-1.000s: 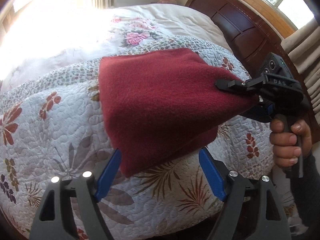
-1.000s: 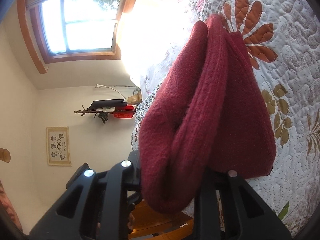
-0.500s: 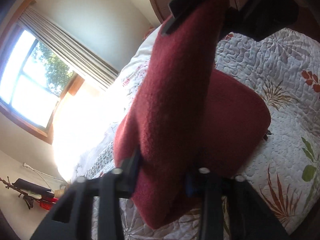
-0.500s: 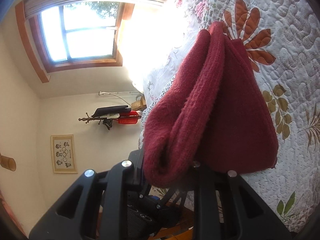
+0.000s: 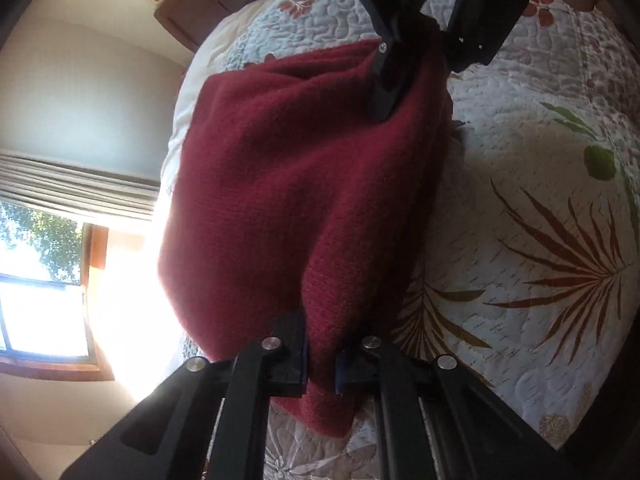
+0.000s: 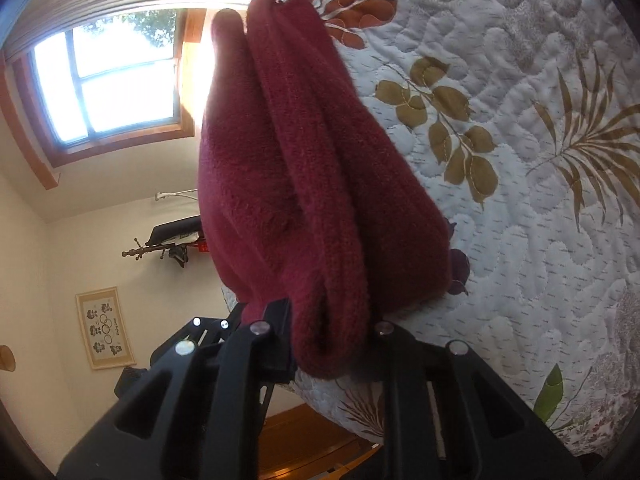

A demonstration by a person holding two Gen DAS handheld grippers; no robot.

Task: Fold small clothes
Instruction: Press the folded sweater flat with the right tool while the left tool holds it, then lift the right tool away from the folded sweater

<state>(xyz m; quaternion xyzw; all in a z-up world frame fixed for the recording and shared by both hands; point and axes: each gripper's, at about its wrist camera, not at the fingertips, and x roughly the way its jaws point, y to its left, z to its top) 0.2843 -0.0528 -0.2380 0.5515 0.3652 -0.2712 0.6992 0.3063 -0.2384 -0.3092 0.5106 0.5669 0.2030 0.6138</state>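
The red fleece cloth (image 5: 288, 200) is suspended just above the quilted bedspread (image 5: 540, 208), stretched between the two tongs, and this span is the relation the coming move depends on. Its long axis runs from the left tongs (image 5: 320, 364) at one end to the right tongs (image 5: 404, 80) at the opposite end, so the cloth lies straight ahead of each pair and neither hand is nearer to its middle. The left tongs are clamped on a bunched edge of the cloth, with a short tail hanging below the jaws. In the right wrist view the right tongs (image 6: 332, 340) are likewise closed on a rolled, thickened end of the cloth (image 6: 312, 160), which extends away from them toward the window (image 6: 108, 76). The cloth sags between the grips in two or three loose lengthwise folds, so it appears already doubled at least once. Whether its lower side touches the bedspread cannot be determined. Material: a thick, napped fleece or knit, matte, soft and compliant, likely to hold a fold poorly unless laid flat. The bedspread (image 6: 520, 120) is a pale stitched quilt with printed leaves and flowers; its puffed surface should offer some friction. Judged step: lowering the doubled cloth onto the bedspread to complete a fold.
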